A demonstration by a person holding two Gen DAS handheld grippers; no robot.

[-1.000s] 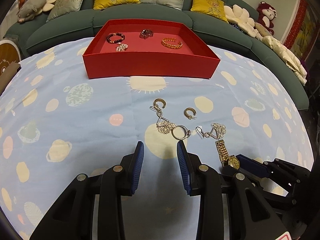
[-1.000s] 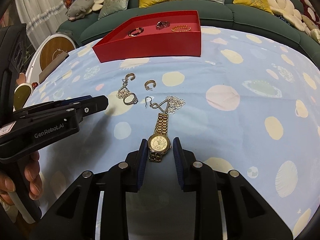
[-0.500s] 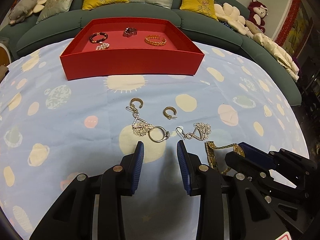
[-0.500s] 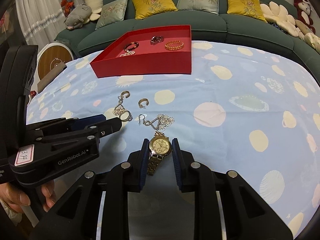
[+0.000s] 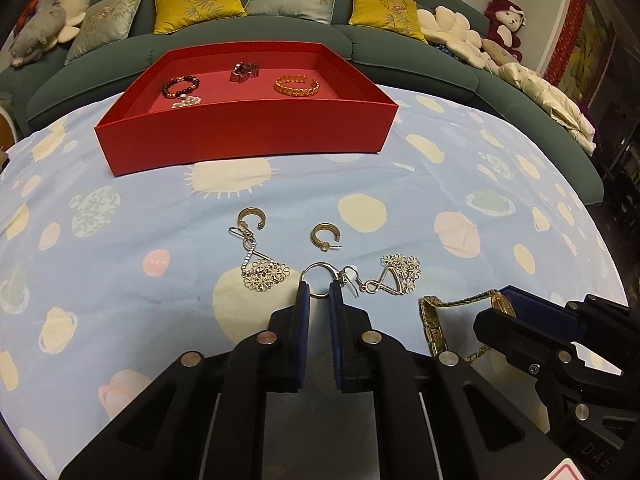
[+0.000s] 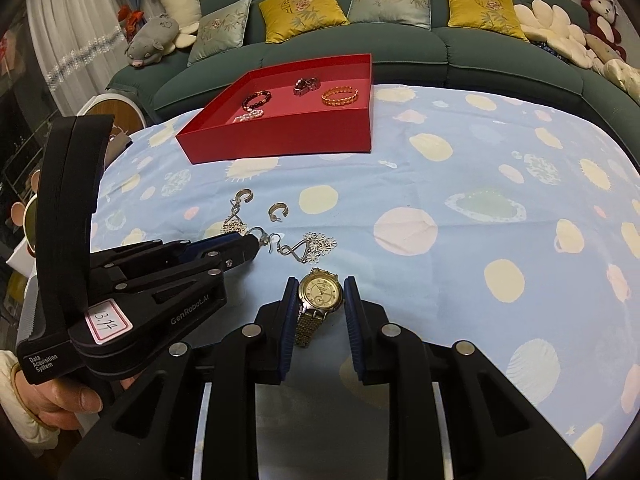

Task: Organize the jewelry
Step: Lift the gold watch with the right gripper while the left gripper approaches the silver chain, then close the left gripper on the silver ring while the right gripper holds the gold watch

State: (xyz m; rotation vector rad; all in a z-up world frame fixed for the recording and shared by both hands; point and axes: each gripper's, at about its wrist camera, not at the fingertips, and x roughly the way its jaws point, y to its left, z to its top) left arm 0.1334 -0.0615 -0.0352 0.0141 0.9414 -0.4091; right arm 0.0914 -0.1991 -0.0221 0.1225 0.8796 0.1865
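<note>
My left gripper (image 5: 319, 295) is shut on a silver ring (image 5: 318, 279) on the blue spotted cloth. My right gripper (image 6: 319, 294) is shut on a gold watch (image 6: 320, 291); its strap hangs below the fingers. In the left wrist view the watch strap (image 5: 433, 322) shows at the right, beside the right gripper (image 5: 512, 308). Two flower drop earrings (image 5: 264, 270) (image 5: 396, 276) and two gold hoop earrings (image 5: 252, 218) (image 5: 326, 235) lie on the cloth. A red tray (image 5: 248, 126) at the back holds a bead bracelet (image 5: 180, 85), a dark piece (image 5: 245, 71) and a gold bangle (image 5: 297, 85).
The table carries a blue cloth with planet prints (image 6: 460, 208). A green sofa (image 6: 400, 56) with cushions and plush toys curves behind it. The left gripper's body (image 6: 132, 292) fills the left of the right wrist view.
My left gripper moved forward and closed on the silver ring. My right gripper holds the watch higher off the cloth than before.
</note>
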